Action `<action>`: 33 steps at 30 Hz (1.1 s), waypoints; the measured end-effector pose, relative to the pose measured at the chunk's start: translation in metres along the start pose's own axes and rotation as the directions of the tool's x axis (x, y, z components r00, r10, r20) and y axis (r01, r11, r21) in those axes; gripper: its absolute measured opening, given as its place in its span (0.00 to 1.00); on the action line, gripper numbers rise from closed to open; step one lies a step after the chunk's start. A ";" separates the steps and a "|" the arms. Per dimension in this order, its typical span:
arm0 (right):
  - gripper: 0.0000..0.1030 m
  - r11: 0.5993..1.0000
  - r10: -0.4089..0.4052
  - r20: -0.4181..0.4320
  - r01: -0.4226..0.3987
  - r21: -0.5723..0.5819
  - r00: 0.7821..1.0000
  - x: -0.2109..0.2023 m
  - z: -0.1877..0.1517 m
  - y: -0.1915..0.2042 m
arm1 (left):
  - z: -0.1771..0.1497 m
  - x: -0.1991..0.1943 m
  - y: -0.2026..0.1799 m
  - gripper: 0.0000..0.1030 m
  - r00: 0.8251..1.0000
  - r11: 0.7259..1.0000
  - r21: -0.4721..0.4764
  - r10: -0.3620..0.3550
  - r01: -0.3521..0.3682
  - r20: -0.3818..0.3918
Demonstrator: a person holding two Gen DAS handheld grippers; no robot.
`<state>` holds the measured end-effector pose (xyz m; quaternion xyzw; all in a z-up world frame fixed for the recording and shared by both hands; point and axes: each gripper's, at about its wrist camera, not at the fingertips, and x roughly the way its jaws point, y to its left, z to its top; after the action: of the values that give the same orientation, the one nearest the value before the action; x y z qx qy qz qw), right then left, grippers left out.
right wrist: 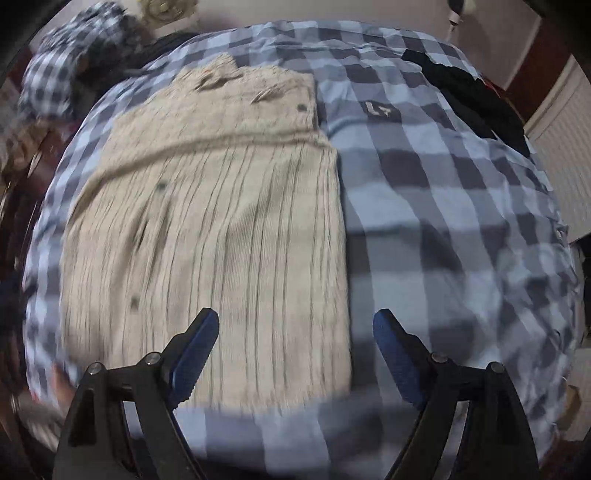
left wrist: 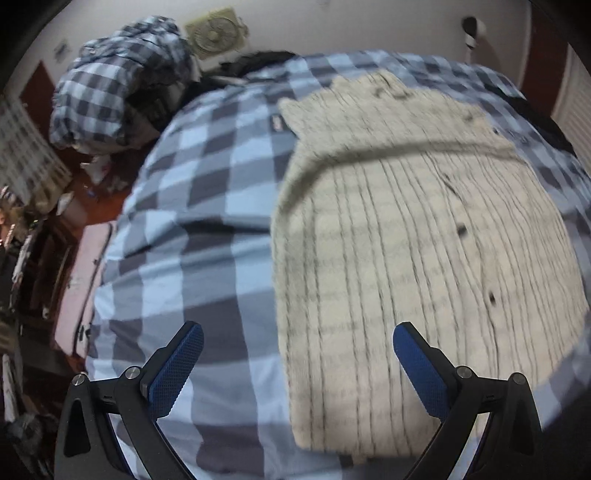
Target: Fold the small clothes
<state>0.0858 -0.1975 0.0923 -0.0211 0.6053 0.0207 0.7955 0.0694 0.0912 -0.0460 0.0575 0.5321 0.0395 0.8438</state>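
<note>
Cream ribbed cardigan (left wrist: pixel 406 258) lies flat on the checked bedspread (left wrist: pixel 192 206), apparently folded into a rectangle; further folding likely remains. Left gripper (left wrist: pixel 298 363) and right gripper (right wrist: pixel 295 350) hover released, empty.

We look down past our left gripper (left wrist: pixel 298 343), its blue-padded fingers (left wrist: pixel 177 369) spread wide with nothing between them. Under it lies a cream ribbed knit garment (left wrist: pixel 406 240), flat on the blue and grey checked bedcover (left wrist: pixel 192 206); a few small dark buttons show on the knit. The right finger hangs over the garment's lower part, the left over bare bedcover just beside its left edge. At the upper left a heap of checked bedding (left wrist: pixel 118 77) sits at the bed's far corner, and a square fan (left wrist: pixel 216 33) stands against the pale wall behind it. The picture is somewhat blurred.
</note>
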 end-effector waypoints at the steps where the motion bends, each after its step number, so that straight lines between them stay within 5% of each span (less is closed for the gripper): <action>1: 0.81 1.000 0.007 0.001 -0.007 -0.003 1.000 -0.007 -0.007 -0.001 | -0.005 0.001 0.001 1.00 1.000 1.000 0.006 -0.007 0.007 -0.021; 4: 0.81 0.999 0.055 -0.011 -0.055 0.000 0.998 -0.010 -0.027 -0.001 | -0.017 0.009 0.003 1.00 0.995 0.999 0.023 -0.044 0.046 -0.087; 9: 0.84 0.996 -0.018 -0.099 0.026 0.081 0.995 0.055 -0.048 -0.026 | -0.038 0.032 0.012 1.00 0.976 0.994 0.057 -0.080 0.093 -0.202; 14: 0.84 0.983 0.100 -0.256 -0.056 0.173 0.961 0.133 -0.041 -0.056 | -0.049 0.062 0.039 1.00 0.920 0.976 -0.056 -0.217 0.210 -0.327; 18: 0.84 0.977 0.151 -0.312 -0.093 0.194 0.938 0.173 -0.027 -0.064 | -0.050 0.081 0.043 0.99 0.911 0.980 -0.004 -0.184 0.197 -0.368; 21: 0.84 0.976 0.167 -0.352 -0.104 0.190 0.921 0.203 -0.020 -0.066 | -0.056 0.100 0.035 0.99 0.878 0.970 0.007 -0.217 0.243 -0.426; 25: 0.84 0.985 0.151 -0.392 -0.105 0.136 0.908 0.236 -0.018 -0.060 | -0.067 0.120 0.015 0.84 0.818 0.938 -0.010 -0.309 0.347 -0.485; 27: 0.82 0.986 0.153 -0.379 -0.118 0.115 0.913 0.243 -0.015 -0.059 | -0.072 0.124 0.005 0.69 0.811 0.938 0.015 -0.291 0.346 -0.507; 29: 0.68 0.986 0.160 -0.362 -0.129 0.109 0.918 0.245 -0.010 -0.058 | -0.075 0.124 -0.002 0.61 0.814 0.941 0.049 -0.264 0.336 -0.517; 33: 0.14 0.983 0.180 -0.355 -0.156 0.096 0.917 0.235 -0.004 -0.046 | -0.073 0.121 -0.012 0.36 0.792 0.937 0.005 -0.292 0.349 -0.537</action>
<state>0.1468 -0.2418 -0.1346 0.0534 0.7414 0.0647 0.6658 0.0558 0.0987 -0.1864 -0.0030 0.7465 -0.1174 0.6550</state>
